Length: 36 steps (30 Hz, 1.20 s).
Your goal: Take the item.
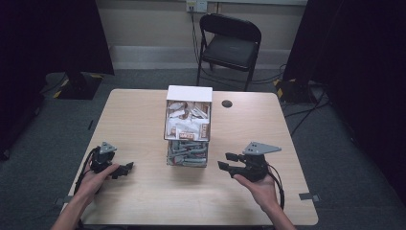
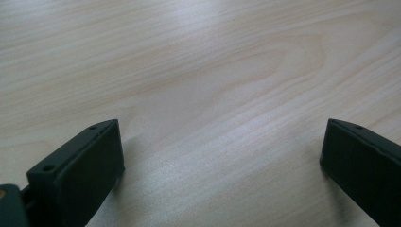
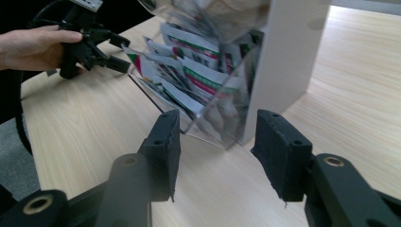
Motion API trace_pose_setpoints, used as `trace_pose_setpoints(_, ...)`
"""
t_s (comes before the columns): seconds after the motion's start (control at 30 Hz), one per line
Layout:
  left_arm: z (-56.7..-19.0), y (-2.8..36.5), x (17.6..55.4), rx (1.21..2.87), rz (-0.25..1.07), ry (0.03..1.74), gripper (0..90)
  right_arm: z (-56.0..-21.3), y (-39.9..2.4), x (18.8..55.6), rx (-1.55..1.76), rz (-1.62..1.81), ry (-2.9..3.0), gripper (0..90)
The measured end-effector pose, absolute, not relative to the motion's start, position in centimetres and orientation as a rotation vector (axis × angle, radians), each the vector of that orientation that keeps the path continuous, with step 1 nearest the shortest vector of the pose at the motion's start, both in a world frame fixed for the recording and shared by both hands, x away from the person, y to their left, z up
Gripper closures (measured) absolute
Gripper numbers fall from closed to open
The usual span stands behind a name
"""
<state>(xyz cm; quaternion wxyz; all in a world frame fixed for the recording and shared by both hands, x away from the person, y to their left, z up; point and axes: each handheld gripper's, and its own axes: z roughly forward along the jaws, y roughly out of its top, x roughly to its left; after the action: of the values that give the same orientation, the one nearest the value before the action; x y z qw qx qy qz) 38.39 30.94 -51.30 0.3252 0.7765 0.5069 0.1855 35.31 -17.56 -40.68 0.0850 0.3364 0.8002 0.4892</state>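
The left tongs [image 1: 125,167] rest low over the tabletop [image 1: 143,120] near its left front corner, held in the person's left hand [image 1: 93,179]; in the left gripper view the two jaws stand wide apart with nothing but bare wood grain between them. At the centre of the tabletop stands a clear plastic dispenser box [image 1: 187,127] with a white top and white side wall, filled with small paper packets [image 1: 189,120]; a lower open section at its front holds more packets. A small dark round disc [image 1: 227,103] lies on the tabletop just right of the box, toward the far edge. The right tongs [image 1: 229,161] are held by the right hand [image 1: 258,187] just right of the box front, pointing toward its lower section. In the right gripper view the jaws of the right tongs [image 3: 215,151] stand partly apart with nothing between them, and the lower clear corner of the box [image 3: 222,85] lies just beyond the tips, not touching them. A black folding chair [image 1: 230,45] stands on the floor behind the tabletop.
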Motion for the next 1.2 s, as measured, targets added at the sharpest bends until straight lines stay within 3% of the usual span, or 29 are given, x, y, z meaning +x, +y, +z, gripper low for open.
trace_pose_setpoints(1.2,-51.3,30.9,38.4,2.035,0.489,1.328,0.0,-41.8,-9.7,37.0,0.780,1.512,2.536,64.1)
